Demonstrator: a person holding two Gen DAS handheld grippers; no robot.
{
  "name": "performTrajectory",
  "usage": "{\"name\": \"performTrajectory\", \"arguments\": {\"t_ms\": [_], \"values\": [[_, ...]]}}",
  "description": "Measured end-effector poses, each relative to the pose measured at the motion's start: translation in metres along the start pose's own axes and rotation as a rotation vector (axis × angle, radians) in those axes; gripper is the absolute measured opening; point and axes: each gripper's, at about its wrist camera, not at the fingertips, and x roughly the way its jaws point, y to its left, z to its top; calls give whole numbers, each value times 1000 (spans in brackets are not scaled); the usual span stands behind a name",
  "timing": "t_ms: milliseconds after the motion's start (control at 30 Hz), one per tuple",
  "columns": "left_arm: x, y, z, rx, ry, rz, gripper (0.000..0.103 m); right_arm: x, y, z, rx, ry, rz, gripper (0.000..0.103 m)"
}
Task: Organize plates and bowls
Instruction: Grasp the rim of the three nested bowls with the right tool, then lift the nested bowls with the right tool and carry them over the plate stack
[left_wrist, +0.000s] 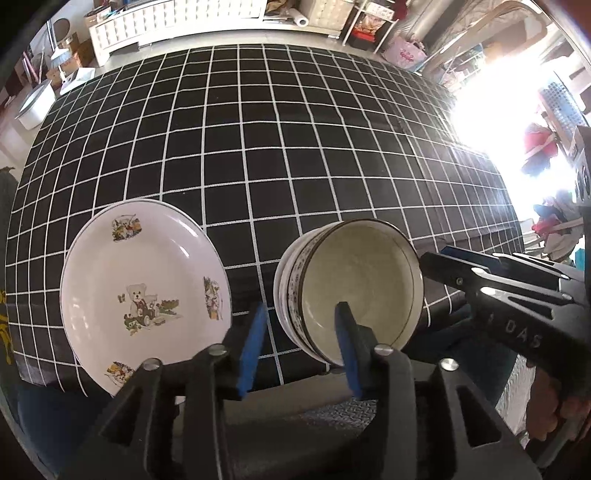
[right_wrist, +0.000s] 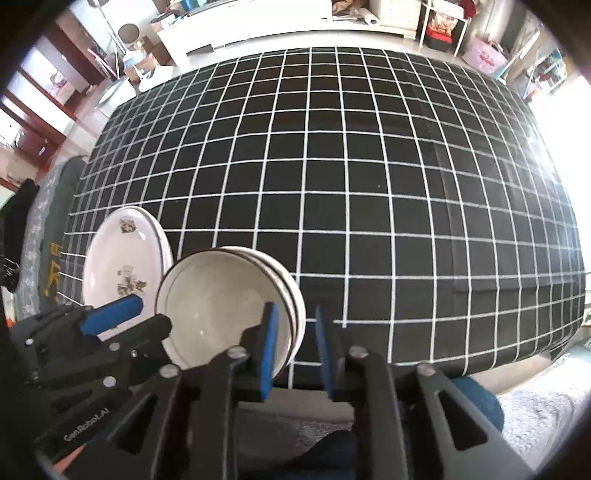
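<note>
A stack of bowls with patterned outer walls stands near the table's front edge; it also shows in the right wrist view. To its left lies a stack of white plates with a teddy bear print, also seen in the right wrist view. My left gripper is open, one finger left of the bowls and one over the bowl's near rim. My right gripper is open, its jaws astride the stack's right rim. Neither pad visibly presses the bowl.
The table wears a black cloth with a white grid, also in the right wrist view. White cabinets and clutter stand beyond the far edge. Strong glare comes from the right.
</note>
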Motion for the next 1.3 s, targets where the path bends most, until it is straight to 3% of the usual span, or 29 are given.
{"name": "performTrajectory", "arguments": {"t_ms": [133, 233, 400, 733, 1300], "values": [[-3, 1, -5, 6, -4, -11, 41, -7, -2, -5, 18, -40, 18, 53], [-2, 4, -8, 9, 7, -24, 42, -8, -7, -11, 66, -55, 61, 58], [1, 9, -14, 30, 8, -60, 45, -2, -17, -21, 152, -60, 110, 59], [23, 16, -4, 37, 48, -138, 47, 32, -19, -25, 250, 25, 178, 59], [70, 20, 0, 62, 128, -176, 47, 57, -32, -26, 333, 68, 227, 59]]}}
